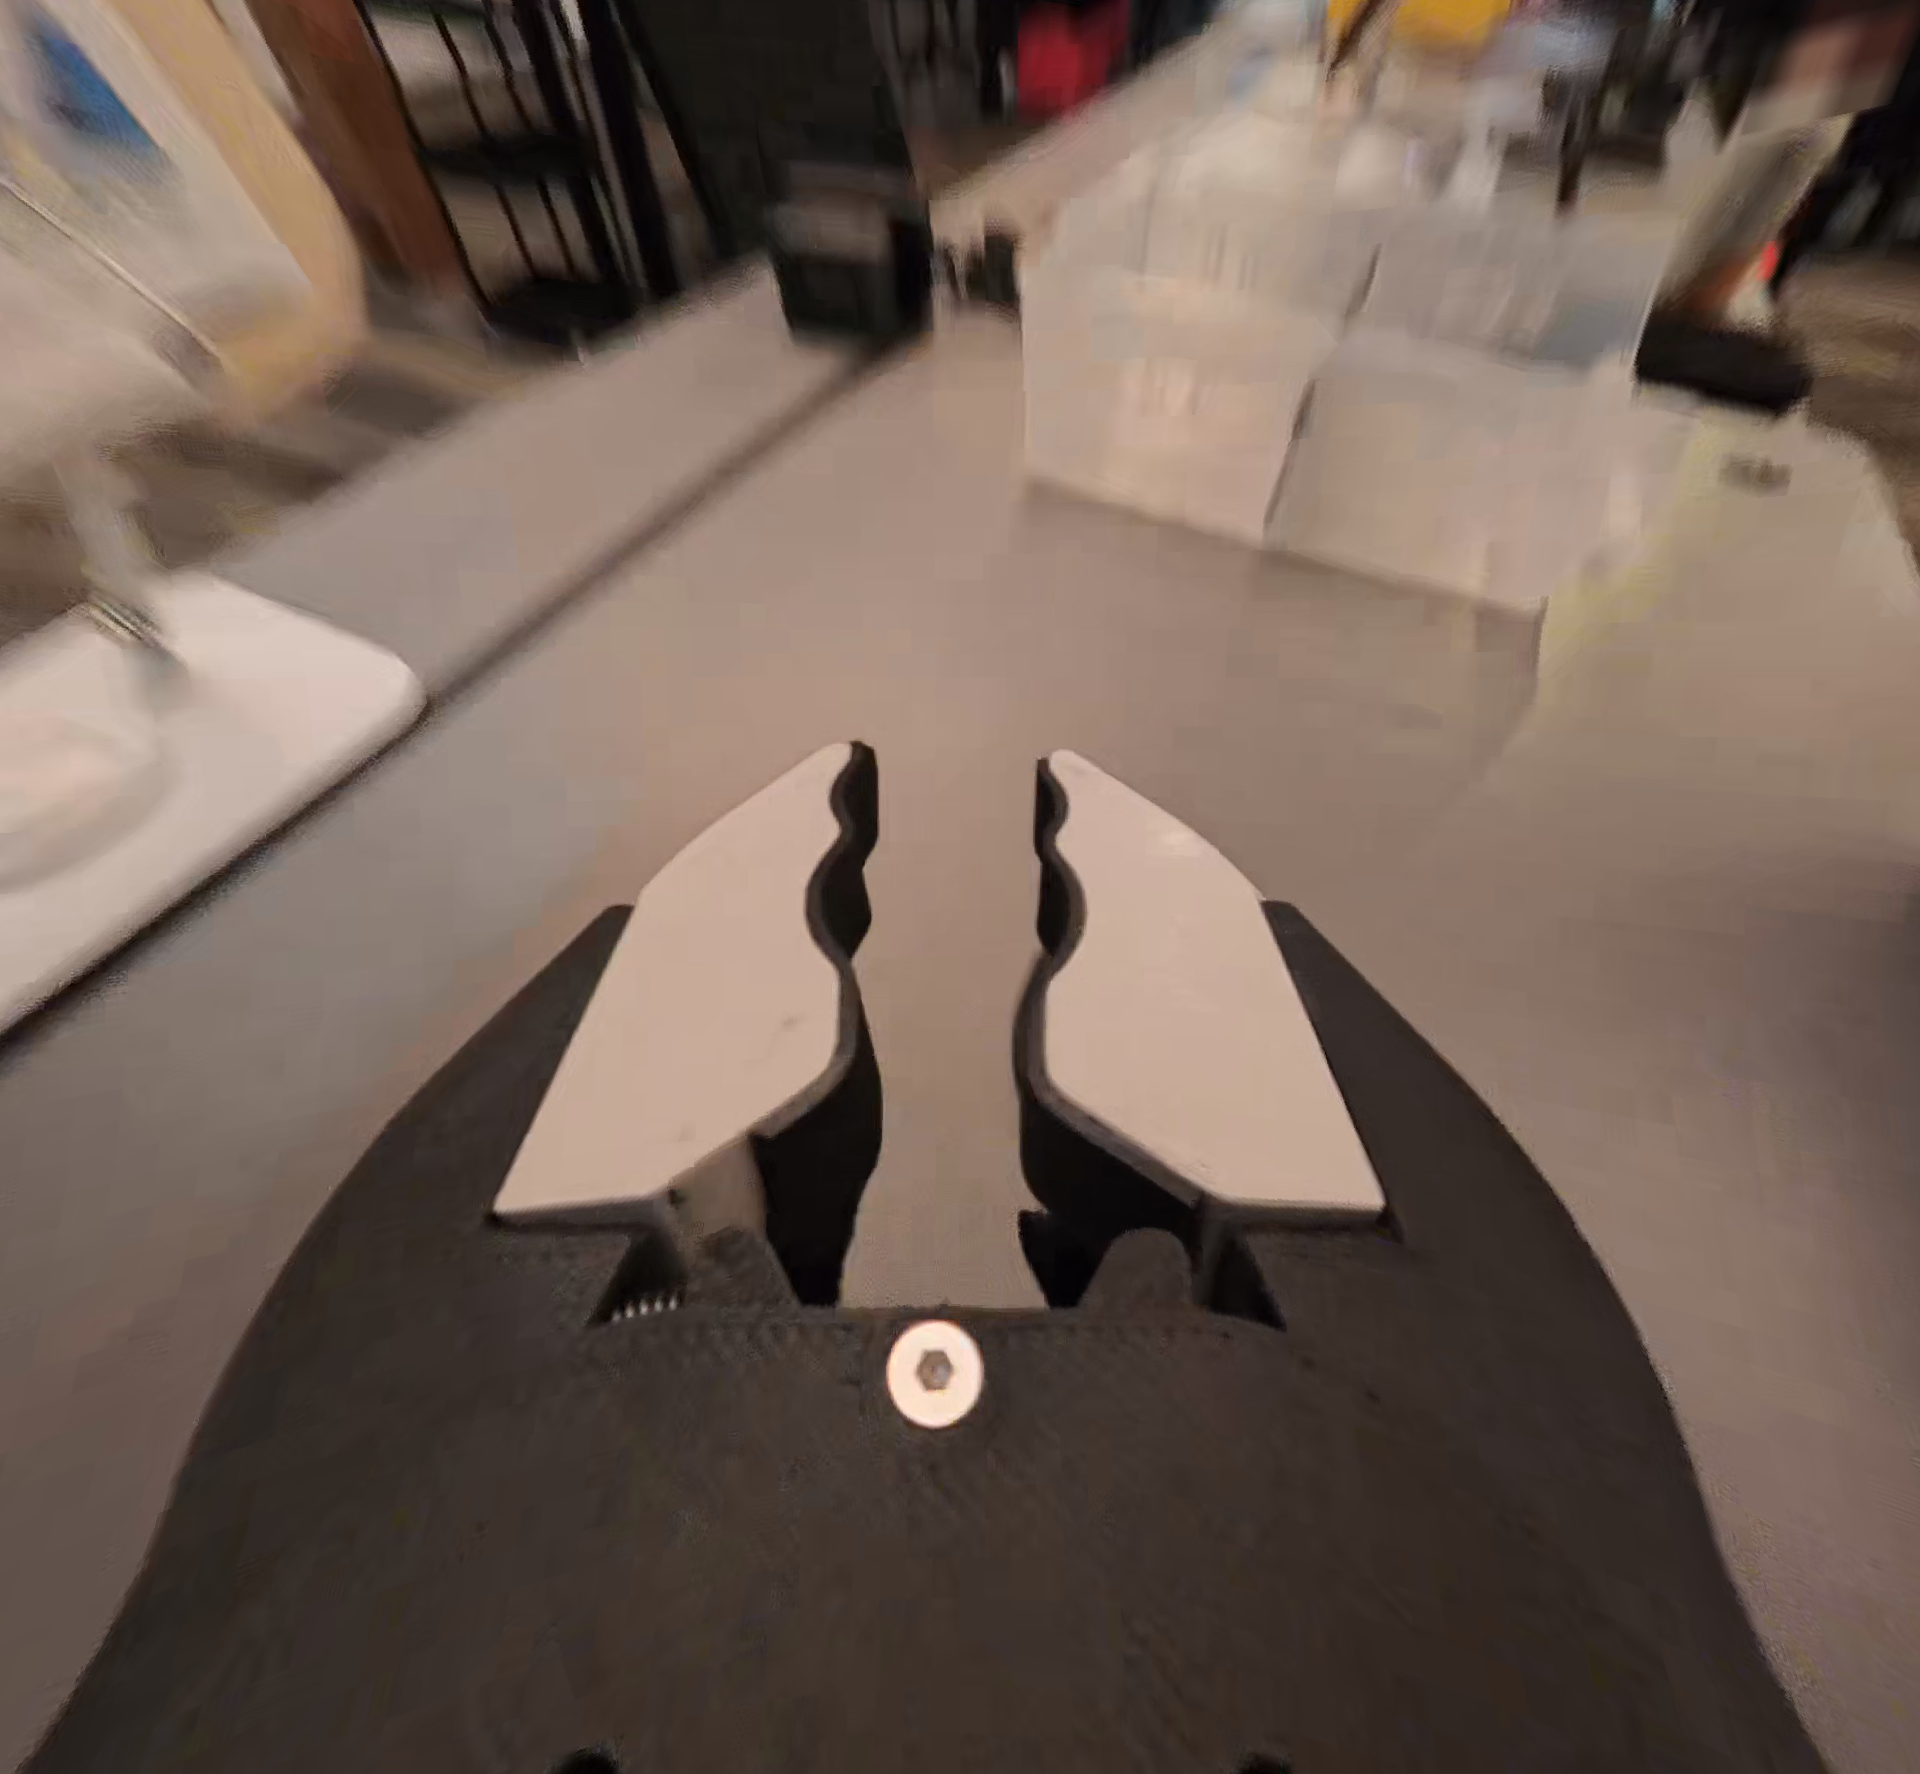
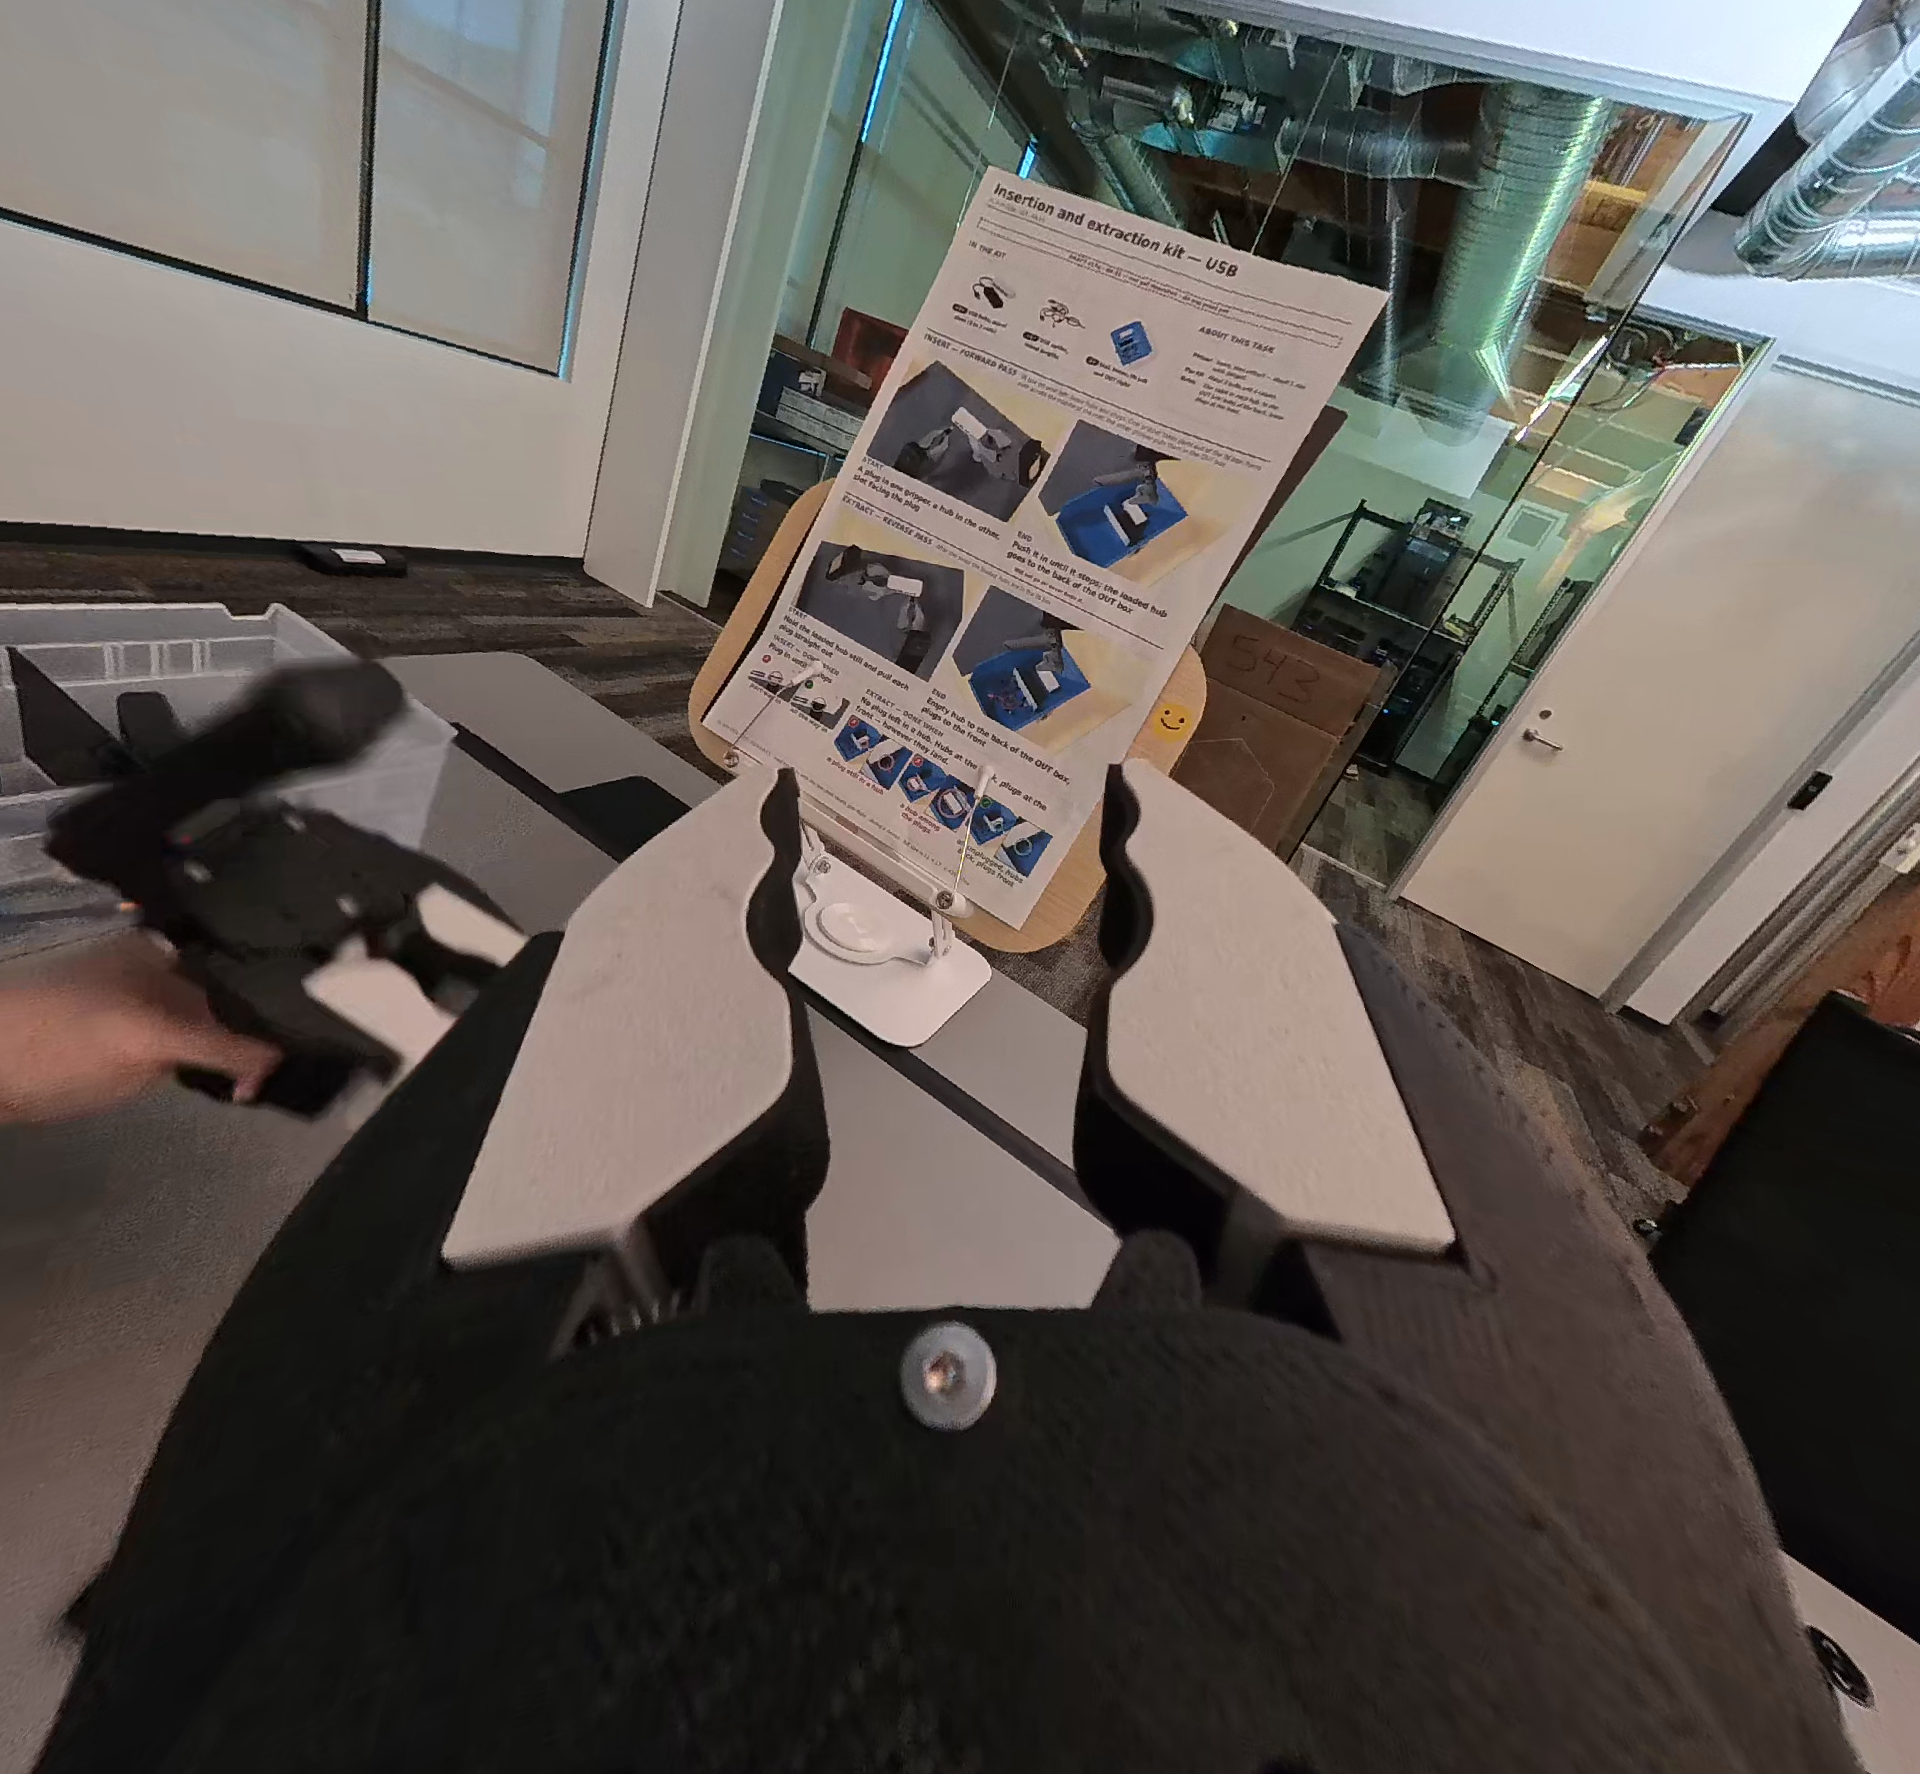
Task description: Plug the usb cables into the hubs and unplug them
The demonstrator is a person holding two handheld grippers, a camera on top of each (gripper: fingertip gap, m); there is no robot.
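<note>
No USB cable or hub shows in either view. My left gripper (image 1: 956,768) is open and empty, held low over the grey table (image 1: 935,602); its view is blurred by motion. My right gripper (image 2: 951,794) is open and empty, raised above the table's edge and pointing at an instruction sheet (image 2: 1081,519) on a white stand (image 2: 894,971). The left gripper also shows in the right wrist view (image 2: 260,893), blurred, held in a person's hand (image 2: 114,1049) at the left.
Clear plastic bins (image 1: 1299,353) stand on the table ahead and to the right in the left wrist view. The white stand base (image 1: 197,737) lies at the left there. A grey divided bin (image 2: 156,675) sits at the far left in the right wrist view. A black chair (image 2: 1797,1309) is at the right. Left tips to right tips: about 25 cm.
</note>
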